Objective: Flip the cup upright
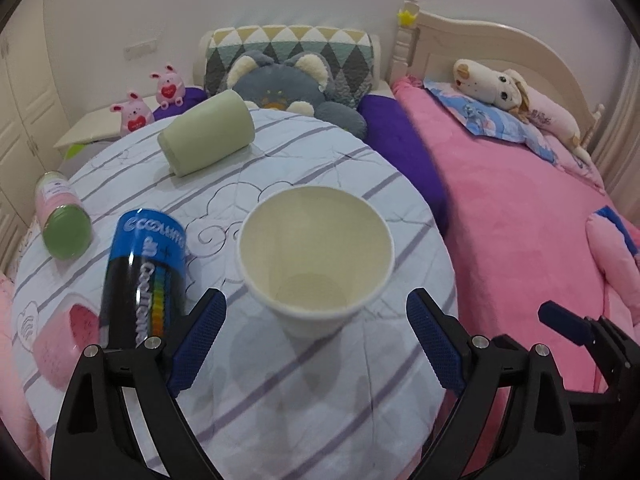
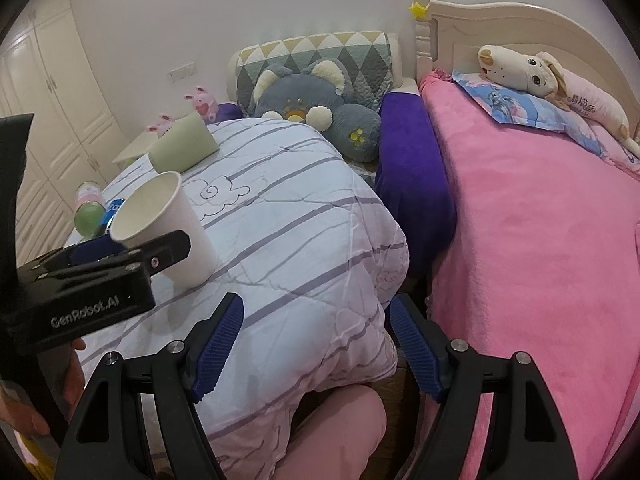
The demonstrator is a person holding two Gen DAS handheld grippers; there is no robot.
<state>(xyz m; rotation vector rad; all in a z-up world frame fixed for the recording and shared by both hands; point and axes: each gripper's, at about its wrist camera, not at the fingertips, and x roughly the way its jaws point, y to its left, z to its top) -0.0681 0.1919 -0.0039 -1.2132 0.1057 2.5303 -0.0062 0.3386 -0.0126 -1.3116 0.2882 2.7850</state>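
Note:
A white paper cup stands upright, mouth up, on the white quilt with purple stripes. My left gripper is open, its blue pads on either side of the cup's base and a little short of it, not touching. The right wrist view shows the cup at the left with the left gripper's black body beside it. My right gripper is open and empty over the quilt's near right edge, apart from the cup.
A pale green cup lies on its side farther back. A blue and black can and a pink bottle with a green cap lie at the left. A pink object lies at the near left. A pink blanket covers the bed at right.

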